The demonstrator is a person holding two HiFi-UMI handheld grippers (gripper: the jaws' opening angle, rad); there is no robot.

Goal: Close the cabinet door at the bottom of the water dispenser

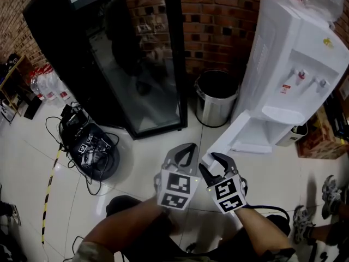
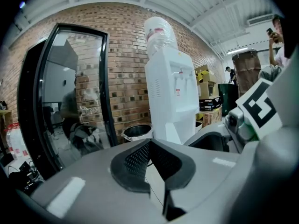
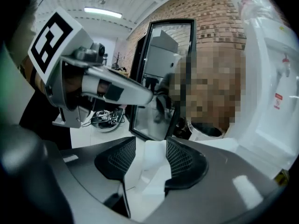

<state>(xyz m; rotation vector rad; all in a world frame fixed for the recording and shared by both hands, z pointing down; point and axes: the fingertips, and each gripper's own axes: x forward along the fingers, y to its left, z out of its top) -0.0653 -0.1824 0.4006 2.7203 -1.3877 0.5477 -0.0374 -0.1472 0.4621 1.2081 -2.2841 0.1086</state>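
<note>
The white water dispenser [image 1: 289,64] stands at the right against the brick wall. Its bottom cabinet door [image 1: 232,138] is swung open toward me. My right gripper [image 1: 212,162] is at the door's near end, jaws wide apart. In the right gripper view the door's white edge [image 3: 152,167] lies between the pads [image 3: 183,160] without being pressed. My left gripper [image 1: 187,147] hangs just left of it, shut and empty, its pads [image 2: 140,160] meeting at the tip. The cabinet's inside is hidden.
A steel waste bin [image 1: 216,97] stands left of the dispenser. A black glass-door fridge [image 1: 136,64] fills the back left, with a pile of cables [image 1: 90,146] on the floor by it. Cardboard boxes [image 1: 319,141] and a person's shoes [image 1: 330,192] are at the right.
</note>
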